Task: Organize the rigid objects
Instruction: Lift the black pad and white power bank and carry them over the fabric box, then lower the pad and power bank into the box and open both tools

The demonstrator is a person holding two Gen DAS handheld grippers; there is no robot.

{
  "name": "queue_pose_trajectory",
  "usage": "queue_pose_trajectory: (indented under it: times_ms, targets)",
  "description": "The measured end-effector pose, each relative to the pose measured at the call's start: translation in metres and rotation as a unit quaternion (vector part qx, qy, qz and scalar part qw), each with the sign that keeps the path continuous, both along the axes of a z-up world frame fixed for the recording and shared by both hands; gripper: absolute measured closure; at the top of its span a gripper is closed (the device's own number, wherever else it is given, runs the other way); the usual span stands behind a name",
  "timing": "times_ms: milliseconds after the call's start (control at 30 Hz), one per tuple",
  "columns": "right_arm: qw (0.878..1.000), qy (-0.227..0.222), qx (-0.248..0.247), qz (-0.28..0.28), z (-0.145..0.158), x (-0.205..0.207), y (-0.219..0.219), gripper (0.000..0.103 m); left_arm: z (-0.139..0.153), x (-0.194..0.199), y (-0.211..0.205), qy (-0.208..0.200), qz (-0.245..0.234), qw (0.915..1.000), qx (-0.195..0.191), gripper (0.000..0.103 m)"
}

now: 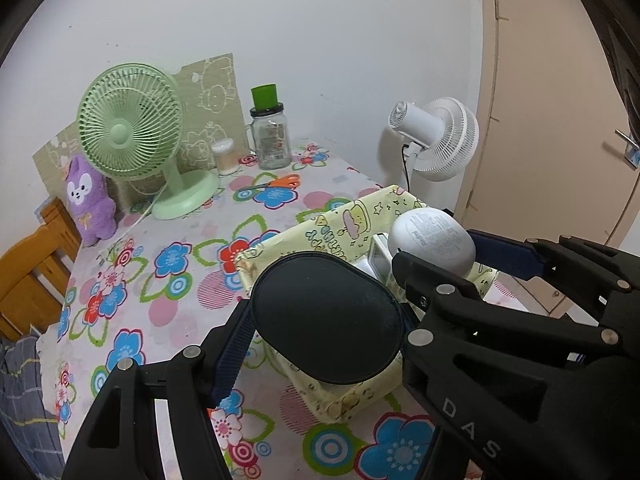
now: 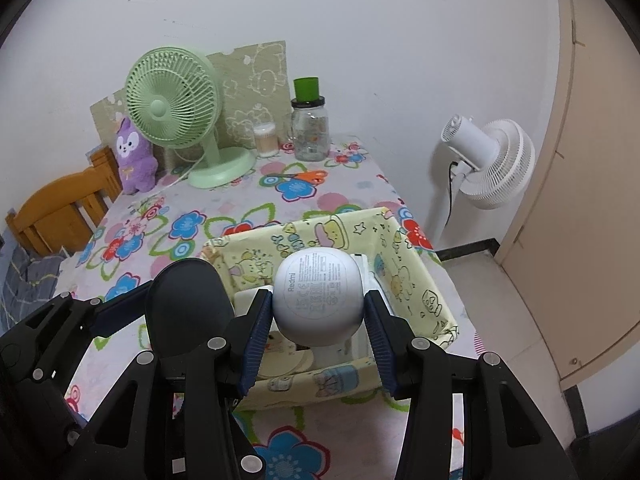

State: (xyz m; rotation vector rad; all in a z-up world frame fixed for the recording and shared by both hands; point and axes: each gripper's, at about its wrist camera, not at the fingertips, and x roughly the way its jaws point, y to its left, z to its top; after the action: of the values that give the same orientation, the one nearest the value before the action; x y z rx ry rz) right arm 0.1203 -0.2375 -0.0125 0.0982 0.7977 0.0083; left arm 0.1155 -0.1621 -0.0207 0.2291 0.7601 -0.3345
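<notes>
Right wrist: right tool (image 2: 318,312) grips white case (image 2: 318,300); left tool (image 1: 324,328) grips black case (image 1: 326,318).

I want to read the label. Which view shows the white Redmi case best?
The right wrist view: the white Redmi case faces the camera, printed side readable, between the right tongs. The left wrist view shows it from the side, smaller, partly behind the tongs.

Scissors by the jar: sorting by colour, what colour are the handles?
Orange handles on the scissors; right wrist view.
</notes>
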Motion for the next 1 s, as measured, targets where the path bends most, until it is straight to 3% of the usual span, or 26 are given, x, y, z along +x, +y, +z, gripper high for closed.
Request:
queue_pose_trajectory:
  times_ms: [1000]
  targets:
    - [0.996,0.08,0.021,-0.035,-0.051,0.041,-0.053,0.053,-0.042,0.039,-0.051,0.065,-0.037,0.9968,0.027,0.031]
